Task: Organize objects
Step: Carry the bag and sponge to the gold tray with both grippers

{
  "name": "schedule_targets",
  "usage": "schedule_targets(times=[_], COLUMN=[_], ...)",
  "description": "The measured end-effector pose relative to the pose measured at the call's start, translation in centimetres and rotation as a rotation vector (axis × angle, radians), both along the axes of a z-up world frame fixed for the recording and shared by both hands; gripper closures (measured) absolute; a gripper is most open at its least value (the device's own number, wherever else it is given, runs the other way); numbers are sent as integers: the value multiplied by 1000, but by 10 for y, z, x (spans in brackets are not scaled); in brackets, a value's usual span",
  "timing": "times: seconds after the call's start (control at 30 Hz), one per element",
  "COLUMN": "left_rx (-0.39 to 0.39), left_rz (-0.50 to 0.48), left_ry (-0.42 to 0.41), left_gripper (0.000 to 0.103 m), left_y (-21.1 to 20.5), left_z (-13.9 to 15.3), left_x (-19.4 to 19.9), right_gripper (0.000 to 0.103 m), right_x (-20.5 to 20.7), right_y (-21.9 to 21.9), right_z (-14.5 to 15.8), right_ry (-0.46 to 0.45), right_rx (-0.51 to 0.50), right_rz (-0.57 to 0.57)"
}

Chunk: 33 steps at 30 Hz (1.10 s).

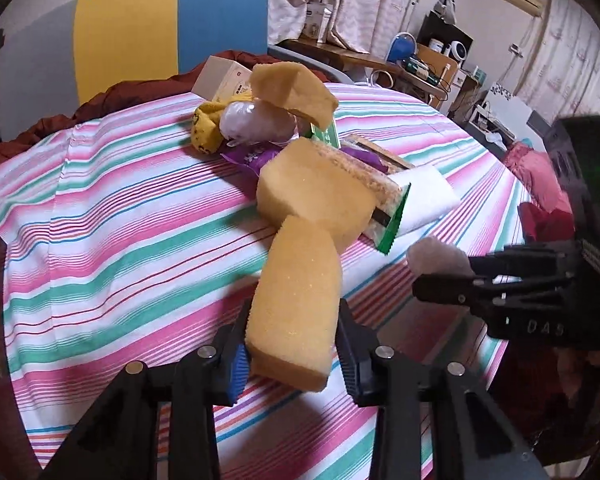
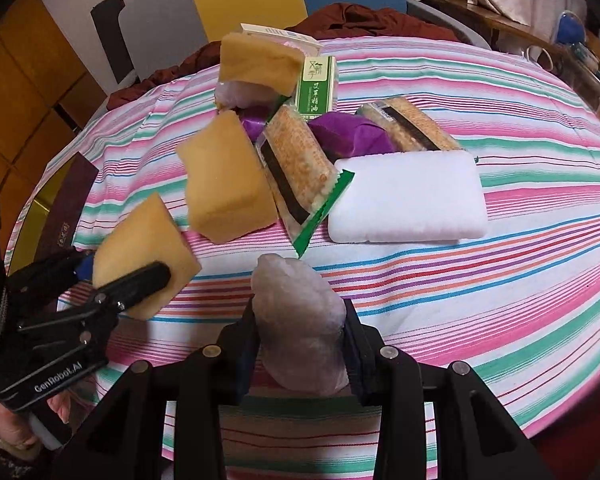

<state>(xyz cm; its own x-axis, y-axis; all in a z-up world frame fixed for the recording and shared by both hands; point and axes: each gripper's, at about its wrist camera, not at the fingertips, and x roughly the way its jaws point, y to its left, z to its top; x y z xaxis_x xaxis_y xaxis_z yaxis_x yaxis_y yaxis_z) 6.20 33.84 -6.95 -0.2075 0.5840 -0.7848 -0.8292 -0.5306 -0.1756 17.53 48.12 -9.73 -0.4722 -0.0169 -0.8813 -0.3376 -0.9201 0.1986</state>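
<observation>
The left hand-held gripper (image 1: 292, 344) clamps a yellow sponge (image 1: 296, 304); the right hand-held gripper (image 2: 300, 340) clamps a pale plastic-wrapped bundle (image 2: 300, 320) above the striped table (image 2: 500, 280).

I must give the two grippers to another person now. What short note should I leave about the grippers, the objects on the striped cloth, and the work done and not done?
Left gripper: shut on a yellow sponge, at the near side of the cloth.
Right gripper: shut on a pale plastic-wrapped bundle.
Still heaped on the striped cloth: two more yellow sponges, two cracker packs, a white pad, a green box, a purple bag and a second wrapped bundle.
Done: nothing looks sorted yet; two items picked up.
Left: place both held items, then sort the heap. No destination is visible.
</observation>
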Motion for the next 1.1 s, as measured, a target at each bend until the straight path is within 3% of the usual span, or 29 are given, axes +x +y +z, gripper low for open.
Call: schedule_targets(times=[0.23, 0.47, 0.63, 0.8, 1.1], left_rx=[13, 113, 183, 178, 88], left_rz=[72, 185, 279, 421, 649], left_ry=[-7, -36, 20, 65, 64], left_gripper=[68, 68, 68, 68, 68], left_y=[-40, -103, -145, -198, -276], left_z=[6, 32, 65, 74, 50], left_x=[1, -1, -9, -29, -69], right_gripper=[65, 65, 65, 65, 65], right_x=[1, -1, -2, -2, -1], right_y=[-1, -8, -13, -25, -70], right_z=[0, -1, -2, 5, 39], right_ry=[13, 16, 29, 74, 245], right_rx=[-13, -28, -61, -55, 16], right_rz=[7, 37, 60, 108, 182])
